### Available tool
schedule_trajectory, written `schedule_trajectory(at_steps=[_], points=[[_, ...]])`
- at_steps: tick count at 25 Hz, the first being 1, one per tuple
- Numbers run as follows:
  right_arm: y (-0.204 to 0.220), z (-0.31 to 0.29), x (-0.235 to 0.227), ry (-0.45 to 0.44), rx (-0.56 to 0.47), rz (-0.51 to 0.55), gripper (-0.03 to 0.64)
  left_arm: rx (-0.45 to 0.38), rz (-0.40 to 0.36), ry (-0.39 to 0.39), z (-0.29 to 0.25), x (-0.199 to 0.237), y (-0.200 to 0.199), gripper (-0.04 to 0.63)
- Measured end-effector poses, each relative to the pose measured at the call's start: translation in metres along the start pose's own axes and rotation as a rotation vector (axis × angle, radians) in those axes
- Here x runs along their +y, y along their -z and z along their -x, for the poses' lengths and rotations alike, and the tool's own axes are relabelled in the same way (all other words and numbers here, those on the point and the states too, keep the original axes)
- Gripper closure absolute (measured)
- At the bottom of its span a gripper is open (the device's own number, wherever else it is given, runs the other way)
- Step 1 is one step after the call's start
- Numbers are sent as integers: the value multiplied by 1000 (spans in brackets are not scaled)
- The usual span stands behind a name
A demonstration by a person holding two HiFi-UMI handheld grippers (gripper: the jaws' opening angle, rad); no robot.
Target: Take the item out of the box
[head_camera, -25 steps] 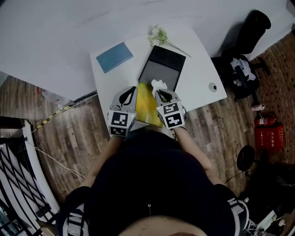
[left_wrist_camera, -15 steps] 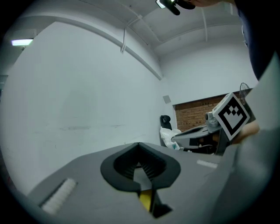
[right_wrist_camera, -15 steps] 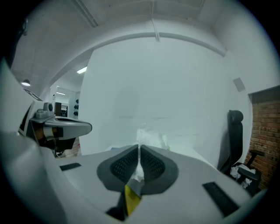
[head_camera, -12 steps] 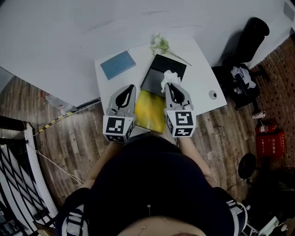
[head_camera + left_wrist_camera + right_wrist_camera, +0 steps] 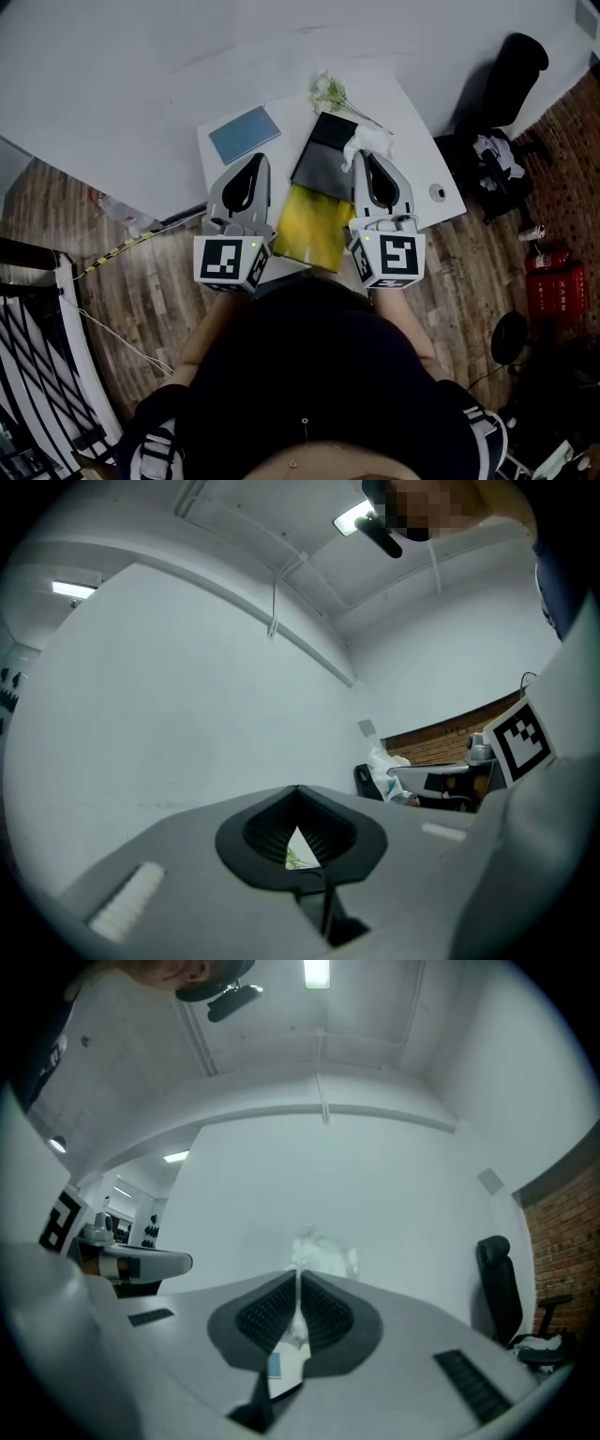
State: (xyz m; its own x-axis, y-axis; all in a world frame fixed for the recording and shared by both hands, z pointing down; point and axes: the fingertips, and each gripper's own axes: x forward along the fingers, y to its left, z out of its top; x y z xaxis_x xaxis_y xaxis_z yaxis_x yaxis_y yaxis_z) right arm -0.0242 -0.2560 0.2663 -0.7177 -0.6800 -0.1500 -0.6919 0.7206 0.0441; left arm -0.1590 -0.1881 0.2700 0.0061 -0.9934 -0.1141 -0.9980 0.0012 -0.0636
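Note:
A dark open box lies on the white table, its yellow flap folded toward the person. My right gripper is shut on a crumpled white item, held above the box's far right corner. In the right gripper view the item sticks out past the closed jaws. My left gripper hovers left of the box, shut with nothing in it. In the left gripper view its pads meet at the tip.
A blue notebook lies at the table's far left and a flower sprig beyond the box. A small round object sits near the right edge. A black chair and red extinguishers stand on the wooden floor.
Both grippers have risen toward the camera. The right one carried the white item up and away from the box's opening, toward its far right corner.

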Motion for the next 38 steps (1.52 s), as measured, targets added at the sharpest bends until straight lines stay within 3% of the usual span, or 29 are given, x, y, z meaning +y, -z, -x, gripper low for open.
schedule_trajectory(at_steps=[9, 38], points=[[-30, 4, -2, -1, -48, -17, 594, -8, -25, -3, 3, -2, -24, 586], [-24, 1, -8, -6, -13, -18, 592, 54, -25, 52, -8, -17, -8, 586]])
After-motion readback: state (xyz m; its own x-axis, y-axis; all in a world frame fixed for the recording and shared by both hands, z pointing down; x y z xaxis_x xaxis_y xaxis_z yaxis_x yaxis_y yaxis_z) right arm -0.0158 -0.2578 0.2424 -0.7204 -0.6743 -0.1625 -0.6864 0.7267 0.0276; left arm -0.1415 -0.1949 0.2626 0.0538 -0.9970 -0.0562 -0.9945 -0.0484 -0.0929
